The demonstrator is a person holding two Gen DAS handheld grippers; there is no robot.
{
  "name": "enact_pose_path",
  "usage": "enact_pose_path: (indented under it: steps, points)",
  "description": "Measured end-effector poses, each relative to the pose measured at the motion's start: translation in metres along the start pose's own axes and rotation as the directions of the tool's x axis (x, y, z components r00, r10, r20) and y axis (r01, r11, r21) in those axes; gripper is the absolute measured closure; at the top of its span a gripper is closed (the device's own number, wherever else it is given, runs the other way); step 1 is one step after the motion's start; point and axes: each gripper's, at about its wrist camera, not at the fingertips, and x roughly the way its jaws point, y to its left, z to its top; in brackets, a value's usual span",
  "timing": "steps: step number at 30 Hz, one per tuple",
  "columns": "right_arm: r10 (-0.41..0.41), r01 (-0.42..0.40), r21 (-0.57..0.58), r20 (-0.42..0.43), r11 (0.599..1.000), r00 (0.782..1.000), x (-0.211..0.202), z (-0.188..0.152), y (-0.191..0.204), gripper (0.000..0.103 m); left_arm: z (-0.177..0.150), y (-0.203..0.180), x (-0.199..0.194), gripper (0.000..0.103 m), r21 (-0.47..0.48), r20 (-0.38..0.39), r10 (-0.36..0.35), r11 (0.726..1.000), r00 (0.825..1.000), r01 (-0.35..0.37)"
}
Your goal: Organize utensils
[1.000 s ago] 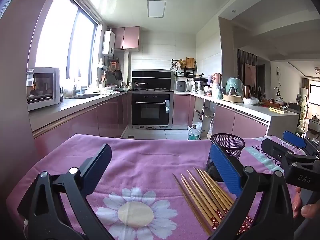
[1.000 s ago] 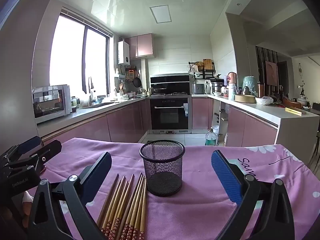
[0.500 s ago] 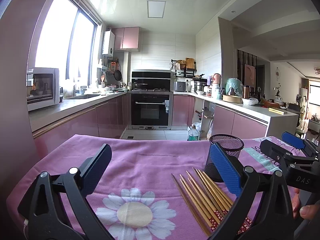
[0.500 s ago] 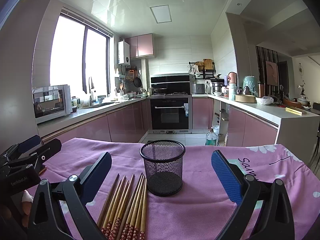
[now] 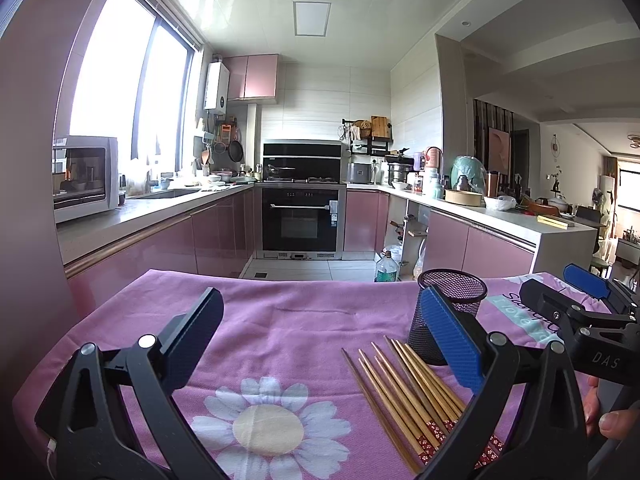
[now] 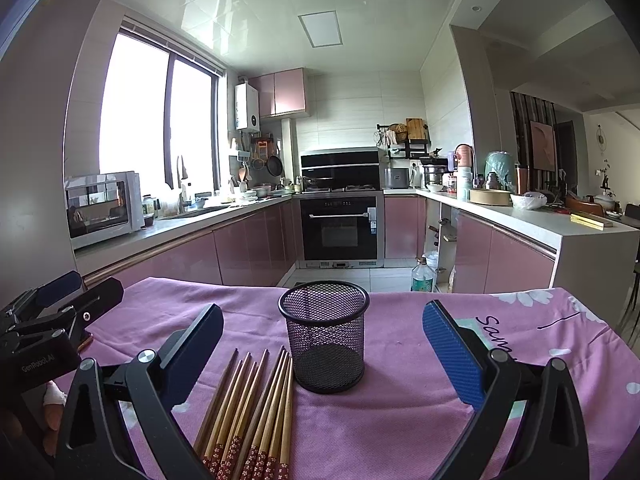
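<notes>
— Black plastic frames and blue pads: how do the two tools stand?
— Both spread wide. The left hand-held gripper (image 5: 320, 344) has its jaws far apart with nothing between them, over the pink cloth with white daisy print (image 5: 280, 332) that covers the surface. The right hand-held gripper (image 6: 322, 344) is likewise agape and holds nothing.

— And the utensils?
— A bundle of brown wooden chopsticks with red patterned ends (image 6: 256, 408) lies flat on the cloth, just ahead of the right tool's left finger (image 6: 192, 344), patterned ends nearest the camera, tips pointing away. From the left wrist view the same chopsticks (image 5: 404, 388) lie under and just inside that tool's right finger (image 5: 450, 340).

— The holder?
— A round black wire-mesh cup (image 6: 325, 340) stands upright between the right tool's fingers, a little farther off, right beside the chopstick tips; nothing shows inside it. For the left tool the cup (image 5: 456, 296) is partly behind its right pad.

— Can each tool see the other?
— Yes. The right one (image 5: 580, 304) shows at the far right of the left view, with a fingertip of the hand (image 5: 612, 420) beneath it. The left one (image 6: 60, 300) shows at the far left of the right view.

— Beyond the cloth?
— A kitchen with pink cabinets (image 6: 248, 248), a black built-in oven (image 6: 340, 224), a white microwave (image 6: 104, 208) to the left, and a bright window (image 6: 156, 128).
</notes>
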Motion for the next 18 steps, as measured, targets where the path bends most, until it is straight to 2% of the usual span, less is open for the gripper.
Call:
enact_pose_path:
  steps: [18]
  points:
    - [-0.002, 0.002, 0.006, 0.004, 1.0, 1.0, -0.0023, -0.0009, -0.002, 0.006, -0.0002, -0.0006, -0.0006, 0.006, 0.0, -0.001, -0.001, 1.0, 1.0, 0.001]
